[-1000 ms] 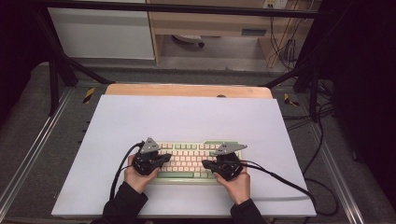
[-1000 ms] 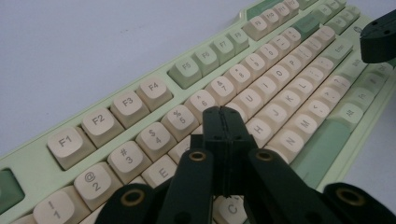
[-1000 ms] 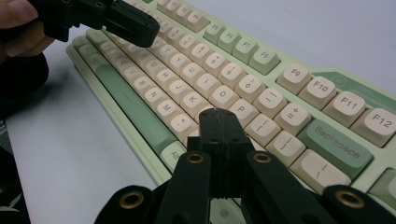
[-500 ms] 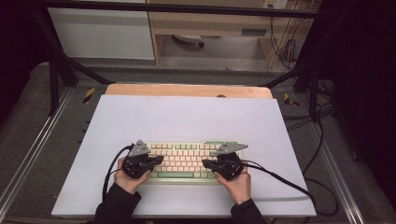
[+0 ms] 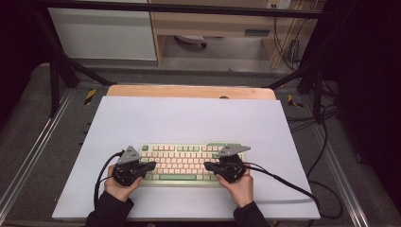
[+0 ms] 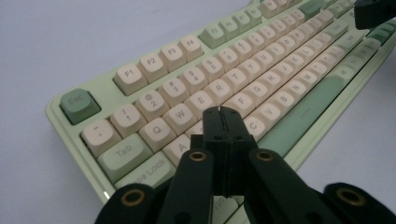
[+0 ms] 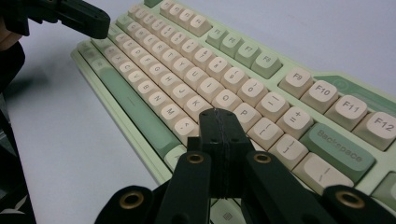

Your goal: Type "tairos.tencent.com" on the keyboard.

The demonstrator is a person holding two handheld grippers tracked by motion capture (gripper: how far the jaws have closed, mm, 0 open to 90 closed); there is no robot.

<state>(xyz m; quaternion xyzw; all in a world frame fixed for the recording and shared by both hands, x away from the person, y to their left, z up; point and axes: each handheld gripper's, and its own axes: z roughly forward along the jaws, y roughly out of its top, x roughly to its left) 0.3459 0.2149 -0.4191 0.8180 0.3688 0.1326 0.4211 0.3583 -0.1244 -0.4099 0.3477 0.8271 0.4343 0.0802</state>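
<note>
The person is typing on the green keyboard (image 5: 189, 163), which is lying near the front edge of the white table (image 5: 189, 118). The left gripper (image 6: 223, 113) is hovering over the left-side letter keys and the right gripper (image 7: 219, 114) over the right-side letter keys, both with jaws pressed together on nothing. How much typing is remaining, I cannot judge.

- High view: dim surroundings, evenly lit white table (image 5: 189, 118), soft overall.
- Gripper views: cool cast, near jaws blurred, far keyboard (image 6: 243, 70) keys soften.
</note>
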